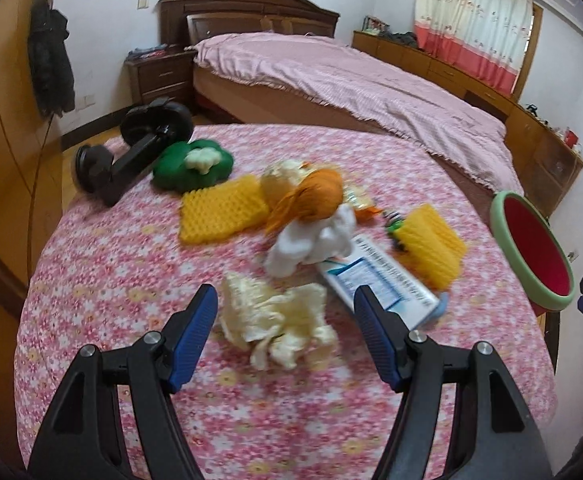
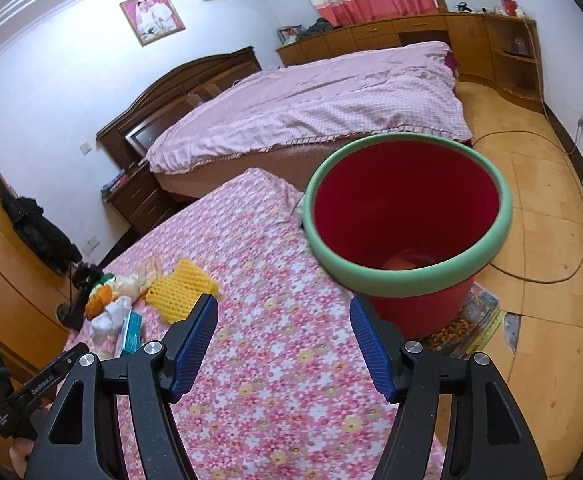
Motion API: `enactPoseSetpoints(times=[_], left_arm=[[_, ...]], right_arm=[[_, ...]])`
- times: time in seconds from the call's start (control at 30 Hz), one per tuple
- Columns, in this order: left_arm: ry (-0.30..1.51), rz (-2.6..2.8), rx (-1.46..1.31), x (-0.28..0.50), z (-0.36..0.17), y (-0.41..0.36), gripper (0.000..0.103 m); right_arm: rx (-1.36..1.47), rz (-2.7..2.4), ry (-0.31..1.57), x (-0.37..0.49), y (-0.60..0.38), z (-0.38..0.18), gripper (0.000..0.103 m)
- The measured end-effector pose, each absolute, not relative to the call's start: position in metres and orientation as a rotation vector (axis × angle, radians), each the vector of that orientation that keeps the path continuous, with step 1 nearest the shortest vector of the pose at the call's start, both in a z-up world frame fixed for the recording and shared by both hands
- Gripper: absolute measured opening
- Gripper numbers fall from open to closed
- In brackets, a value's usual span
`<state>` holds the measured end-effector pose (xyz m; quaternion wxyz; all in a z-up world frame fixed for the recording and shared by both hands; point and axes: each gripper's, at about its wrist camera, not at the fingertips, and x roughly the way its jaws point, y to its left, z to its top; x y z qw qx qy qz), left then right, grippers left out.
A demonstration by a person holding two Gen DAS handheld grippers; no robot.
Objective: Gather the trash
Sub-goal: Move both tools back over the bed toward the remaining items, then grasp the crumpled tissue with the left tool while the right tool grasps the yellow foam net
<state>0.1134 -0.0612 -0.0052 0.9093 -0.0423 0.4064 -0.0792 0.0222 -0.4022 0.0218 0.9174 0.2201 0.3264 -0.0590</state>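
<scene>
My left gripper (image 1: 285, 300) is open, its fingers either side of a cream crumpled foam net (image 1: 277, 322) lying on the pink floral table (image 1: 139, 264). Behind it lie a white crumpled tissue (image 1: 311, 242), an orange yarn ball (image 1: 311, 196), a toothpaste box (image 1: 379, 280) and two yellow foam nets (image 1: 223, 208). My right gripper (image 2: 283, 306) is open and empty over the table, next to a red bin with a green rim (image 2: 407, 212). Something orange lies in the bin's bottom (image 2: 405, 261).
A green sponge-like object (image 1: 191, 166) and a black clamp stand (image 1: 131, 156) lie at the table's far left. A bed with a pink cover (image 1: 351, 80) stands behind. The bin sits beyond the table's right edge, over a wooden floor (image 2: 551, 240).
</scene>
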Motion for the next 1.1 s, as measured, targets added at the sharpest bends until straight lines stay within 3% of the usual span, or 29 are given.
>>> enactPoseSetpoints(times=[0.53, 0.6, 0.73, 1.1], left_arm=[[0.926, -0.187, -0.239, 0.134, -0.050, -0.049, 0.070], [0.919, -0.194, -0.244, 0.133, -0.051, -0.050, 0.052], [0.892, -0.235, -0.232, 0.128, -0.047, -0.050, 0.038], [0.771, -0.142, -0.209, 0.122, -0.015, -0.026, 0.036]], right_arm=[[0.386, -0.088, 0.760, 0.049, -0.374, 0.009, 0.070], [0.375, -0.080, 0.765, 0.052, -0.370, 0.009, 0.070], [0.343, -0.064, 0.786, 0.061, -0.364, 0.008, 0.070], [0.276, 0.006, 0.838, 0.104, -0.337, 0.000, 0.070]])
